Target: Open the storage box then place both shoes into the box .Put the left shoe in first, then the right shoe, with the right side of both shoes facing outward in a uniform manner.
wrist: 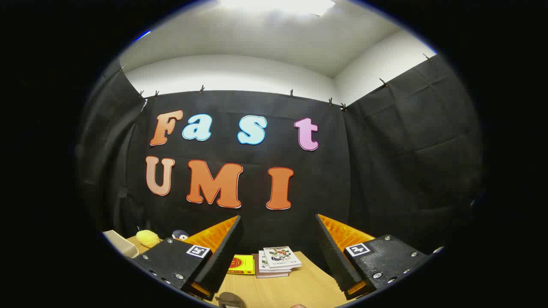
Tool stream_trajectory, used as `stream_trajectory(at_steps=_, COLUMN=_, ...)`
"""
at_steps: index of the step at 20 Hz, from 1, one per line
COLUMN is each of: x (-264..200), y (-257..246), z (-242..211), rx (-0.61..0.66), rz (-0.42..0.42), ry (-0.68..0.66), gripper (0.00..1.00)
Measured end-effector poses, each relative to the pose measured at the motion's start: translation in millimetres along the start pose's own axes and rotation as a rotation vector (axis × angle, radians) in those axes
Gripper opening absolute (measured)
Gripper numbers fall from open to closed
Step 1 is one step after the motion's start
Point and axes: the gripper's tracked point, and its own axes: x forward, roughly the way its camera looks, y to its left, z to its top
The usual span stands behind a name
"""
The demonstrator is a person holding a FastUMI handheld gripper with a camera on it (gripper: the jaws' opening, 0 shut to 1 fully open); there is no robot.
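Wooden table [295, 282], one book stack [276, 262], spread fingers [231, 244]

Light wood-grain tabletop [295, 282] runs between and beyond the fingers. Directly ahead of the gap, a small stack of paperback books with an illustrated white cover [277, 261]; touching its left side, a flat yellow book with a red mark [242, 264]. Beyond the left finger, a soft yellow plush toy [148, 238], a small dark rounded toy [180, 234] beside it.

Just behind our left finger, we see a yellow plush toy [148, 238] partly hidden, and a brown object [230, 300] between our fingers is cut off, unidentifiable.
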Motion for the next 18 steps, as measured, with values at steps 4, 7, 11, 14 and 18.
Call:
stream_trajectory(at_steps=4, x=-2, y=9, z=2, rx=0.026, rz=0.022, ry=0.015, gripper=0.99)
stream_trajectory(at_steps=7, x=3, y=16, z=7, rx=0.026, rz=0.033, ry=0.009, gripper=0.99)
stream_trajectory(at_steps=11, x=6, y=27, z=12, rx=0.028, rz=0.055, ry=0.004, gripper=0.99)
stream_trajectory(at_steps=14, x=5, y=33, z=10, rx=0.03, rz=0.072, ry=0.011, gripper=0.99)
stream_trajectory(at_steps=18, x=5, y=34, z=11, rx=0.024, rz=0.077, ry=0.012, gripper=0.99)
